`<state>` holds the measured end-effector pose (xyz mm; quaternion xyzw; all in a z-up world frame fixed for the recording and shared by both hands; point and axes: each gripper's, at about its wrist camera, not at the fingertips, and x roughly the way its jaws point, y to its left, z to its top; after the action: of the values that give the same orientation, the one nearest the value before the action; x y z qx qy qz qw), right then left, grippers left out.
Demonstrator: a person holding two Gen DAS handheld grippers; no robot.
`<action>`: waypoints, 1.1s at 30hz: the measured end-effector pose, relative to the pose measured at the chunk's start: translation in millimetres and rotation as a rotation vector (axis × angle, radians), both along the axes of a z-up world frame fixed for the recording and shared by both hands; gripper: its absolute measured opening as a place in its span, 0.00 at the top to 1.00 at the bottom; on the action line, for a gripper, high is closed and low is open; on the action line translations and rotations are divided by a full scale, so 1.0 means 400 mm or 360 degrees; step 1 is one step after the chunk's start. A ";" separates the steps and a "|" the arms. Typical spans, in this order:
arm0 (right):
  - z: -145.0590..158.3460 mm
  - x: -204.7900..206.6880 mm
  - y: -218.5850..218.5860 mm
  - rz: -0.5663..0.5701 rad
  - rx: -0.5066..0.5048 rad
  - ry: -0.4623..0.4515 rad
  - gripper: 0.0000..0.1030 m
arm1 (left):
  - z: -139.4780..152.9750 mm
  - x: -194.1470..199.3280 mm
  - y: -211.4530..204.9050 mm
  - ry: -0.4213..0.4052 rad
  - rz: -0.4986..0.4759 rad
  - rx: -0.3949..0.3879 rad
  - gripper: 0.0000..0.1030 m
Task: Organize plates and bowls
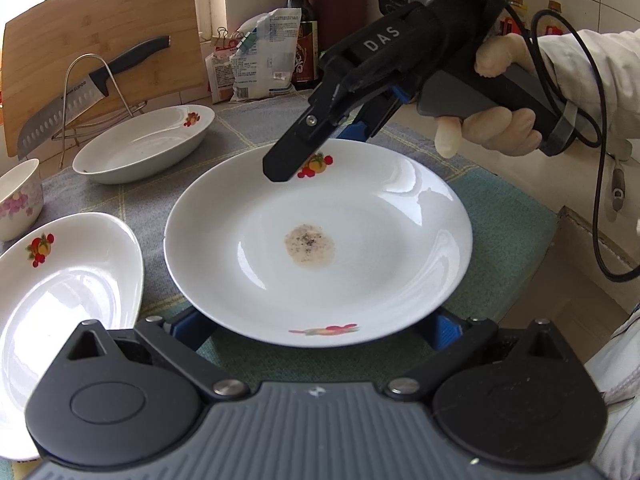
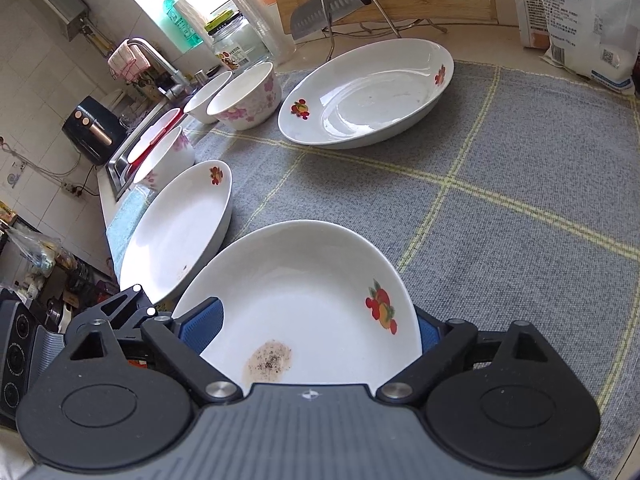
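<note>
Stained plate (image 1: pixel 320 240) sits mid-bench on the cloth (image 2: pixel 520 184). Left hand-held gripper (image 1: pixel 316 330) spread wide, straddling its near rim; right hand-held gripper (image 1: pixel 304 152) likewise spread at the far rim, neither clenched, likely for a two-sided lift. Other plates (image 2: pixel 368 92) wait left and far.

The desk (image 2: pixel 460 46) carries a grey mat (image 2: pixel 520 200); plates (image 2: pixel 368 92) and bowls (image 2: pixel 244 100) sit upper left.

My right side of the mat (image 2: pixel 520 184) is open; plates (image 2: pixel 180 232) and bowls (image 2: pixel 244 96) crowd its left edge.
</note>
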<state>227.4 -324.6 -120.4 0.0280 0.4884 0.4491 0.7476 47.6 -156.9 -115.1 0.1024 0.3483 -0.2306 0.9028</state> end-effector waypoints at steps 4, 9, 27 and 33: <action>0.002 -0.001 -0.004 -0.0010 -0.0005 -0.0003 0.06 | 0.002 0.008 -0.006 0.0027 -0.0006 0.0023 0.00; 0.018 -0.006 -0.017 -0.0034 0.0007 -0.0024 0.06 | 0.016 0.021 -0.018 0.0032 -0.0022 0.0049 0.01; 0.069 0.078 -0.180 -0.0311 -0.0014 -0.0182 0.06 | 0.039 0.202 -0.146 -0.0017 -0.0184 0.0021 0.01; 0.059 0.123 -0.205 -0.0362 -0.0051 -0.0222 0.06 | 0.022 0.262 -0.183 -0.0024 -0.0171 0.0038 0.01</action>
<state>276.6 -406.8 -96.9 0.0399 0.4360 0.3544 0.8263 152.2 -230.3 -106.5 0.1336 0.3382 -0.2738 0.8904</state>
